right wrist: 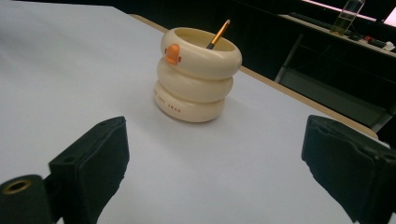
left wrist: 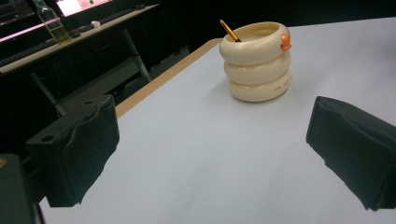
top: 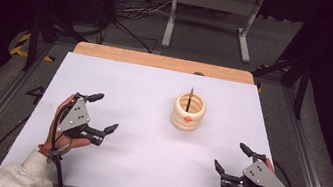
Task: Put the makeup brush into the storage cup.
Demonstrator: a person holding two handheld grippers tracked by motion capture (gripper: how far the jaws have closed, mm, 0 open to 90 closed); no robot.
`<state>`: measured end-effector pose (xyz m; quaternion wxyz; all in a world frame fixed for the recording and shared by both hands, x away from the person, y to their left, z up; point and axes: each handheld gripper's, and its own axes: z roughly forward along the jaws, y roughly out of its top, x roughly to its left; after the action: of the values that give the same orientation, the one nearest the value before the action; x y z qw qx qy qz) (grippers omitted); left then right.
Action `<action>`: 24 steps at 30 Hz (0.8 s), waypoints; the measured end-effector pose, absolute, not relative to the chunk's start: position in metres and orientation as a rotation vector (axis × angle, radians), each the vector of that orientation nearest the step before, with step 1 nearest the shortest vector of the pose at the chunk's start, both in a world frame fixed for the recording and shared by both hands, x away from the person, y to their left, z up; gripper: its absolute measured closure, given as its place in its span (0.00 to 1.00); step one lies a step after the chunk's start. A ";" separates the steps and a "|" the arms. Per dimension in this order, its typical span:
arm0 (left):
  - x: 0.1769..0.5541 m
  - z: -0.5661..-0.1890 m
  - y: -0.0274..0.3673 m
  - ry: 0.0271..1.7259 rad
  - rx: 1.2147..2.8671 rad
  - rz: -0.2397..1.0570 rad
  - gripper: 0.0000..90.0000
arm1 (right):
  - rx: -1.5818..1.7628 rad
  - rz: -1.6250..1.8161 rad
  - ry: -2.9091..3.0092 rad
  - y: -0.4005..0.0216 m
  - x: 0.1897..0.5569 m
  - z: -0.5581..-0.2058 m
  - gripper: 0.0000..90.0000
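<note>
White table (top: 119,91) bears a cream holder (top: 188,113) containing one pencil (top: 190,99).

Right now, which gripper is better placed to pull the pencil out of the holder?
Marginally the right gripper. Both are open and empty on the table, but the cream ringed holder with the pencil stands right of centre. It's close; the left gripper isn't far.

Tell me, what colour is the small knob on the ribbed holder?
Orange knob on the cream holder; clearest in the right gripper view.
</note>
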<state>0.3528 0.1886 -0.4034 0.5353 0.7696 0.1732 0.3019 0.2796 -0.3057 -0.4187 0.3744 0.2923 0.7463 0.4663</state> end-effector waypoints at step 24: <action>0.313 -0.434 0.227 0.528 1.857 0.683 0.05 | 0.749 1.191 1.914 -0.305 0.281 -0.420 0.08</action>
<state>0.3135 0.2272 -0.4337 0.5202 0.7744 0.2204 0.2849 0.2809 -0.3055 -0.4201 0.3738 0.2923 0.7473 0.4652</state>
